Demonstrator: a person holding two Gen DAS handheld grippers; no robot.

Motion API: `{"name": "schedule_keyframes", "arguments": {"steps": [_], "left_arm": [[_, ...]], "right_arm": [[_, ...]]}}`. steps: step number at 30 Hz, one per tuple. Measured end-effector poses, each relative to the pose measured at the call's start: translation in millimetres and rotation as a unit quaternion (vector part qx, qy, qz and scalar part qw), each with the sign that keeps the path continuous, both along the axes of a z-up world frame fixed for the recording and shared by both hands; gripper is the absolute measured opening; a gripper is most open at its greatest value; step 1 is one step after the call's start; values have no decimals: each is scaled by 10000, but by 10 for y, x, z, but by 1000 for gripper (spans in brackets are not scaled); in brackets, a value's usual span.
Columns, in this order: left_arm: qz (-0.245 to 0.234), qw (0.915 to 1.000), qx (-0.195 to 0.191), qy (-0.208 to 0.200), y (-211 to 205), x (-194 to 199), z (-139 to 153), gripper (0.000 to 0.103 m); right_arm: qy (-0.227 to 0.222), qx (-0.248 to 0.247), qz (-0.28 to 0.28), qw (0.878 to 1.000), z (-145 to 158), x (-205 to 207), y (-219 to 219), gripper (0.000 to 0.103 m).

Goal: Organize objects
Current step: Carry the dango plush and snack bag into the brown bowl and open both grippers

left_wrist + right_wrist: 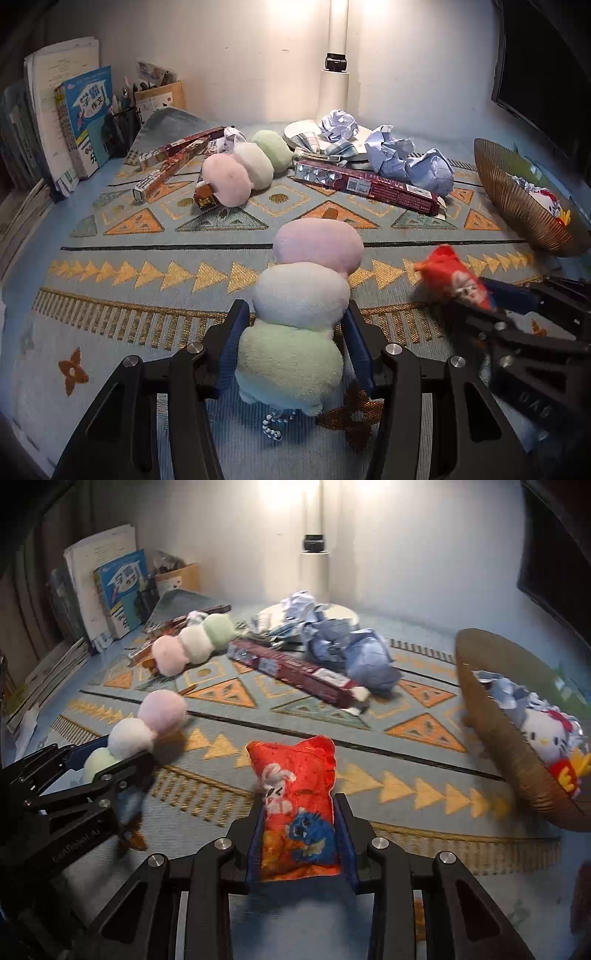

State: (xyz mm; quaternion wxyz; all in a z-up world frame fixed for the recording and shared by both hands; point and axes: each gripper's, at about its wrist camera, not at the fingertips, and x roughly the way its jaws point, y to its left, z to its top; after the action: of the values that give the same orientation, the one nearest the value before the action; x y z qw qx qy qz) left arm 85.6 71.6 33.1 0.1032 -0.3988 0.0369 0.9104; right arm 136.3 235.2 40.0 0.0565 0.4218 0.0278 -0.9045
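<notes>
A three-ball plush (303,295) in pink, white and green lies lengthwise on the patterned mat (129,288). My left gripper (295,310) is shut on its green end, with a bead chain hanging below. In the right wrist view the same plush (129,734) sits in the left gripper (110,760) at the left edge. A red printed plush pouch (295,805) sits between the pads of my right gripper (301,801), which is shut on its lower half. From the left wrist view the pouch (450,273) looks blurred at the right.
A second three-ball plush (247,166) lies further back beside long maroon boxes (369,184). Crumpled blue papers (406,158) pile behind them. A woven basket (491,738) at the right holds a white cat plush (546,734). Books (85,118) and a pen holder (120,129) line the left.
</notes>
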Motion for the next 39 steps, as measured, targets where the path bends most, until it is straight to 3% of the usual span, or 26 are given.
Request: {"name": "schedule_keyframes", "arguments": {"steps": [5, 19, 28, 30, 34, 36, 39], "left_arm": [[15, 10000, 8, -40, 1, -13, -10, 48], [13, 10000, -49, -19, 16, -4, -16, 50], [46, 9997, -244, -89, 66, -23, -26, 49], [0, 9998, -174, -1, 81, 4, 35, 49], [-150, 9987, 478, -91, 170, -2, 263, 49], [-343, 9982, 476, 77, 324, 12, 436, 49], [-693, 9961, 385, 377, 612, 32, 724, 49]], "right_arm": [[-145, -528, -154, 9984, -84, 23, 343, 34], [-192, -666, -132, 9975, -99, -6, 352, 34], [247, -921, 48, 9954, 27, 135, 391, 34], [322, -1143, 71, 9929, 64, 160, 449, 34], [410, -1723, 45, 9842, 156, 221, 628, 34], [439, -2075, -48, 9772, 251, 264, 766, 34], [880, -2181, -209, 9717, 602, 387, 964, 34]]}}
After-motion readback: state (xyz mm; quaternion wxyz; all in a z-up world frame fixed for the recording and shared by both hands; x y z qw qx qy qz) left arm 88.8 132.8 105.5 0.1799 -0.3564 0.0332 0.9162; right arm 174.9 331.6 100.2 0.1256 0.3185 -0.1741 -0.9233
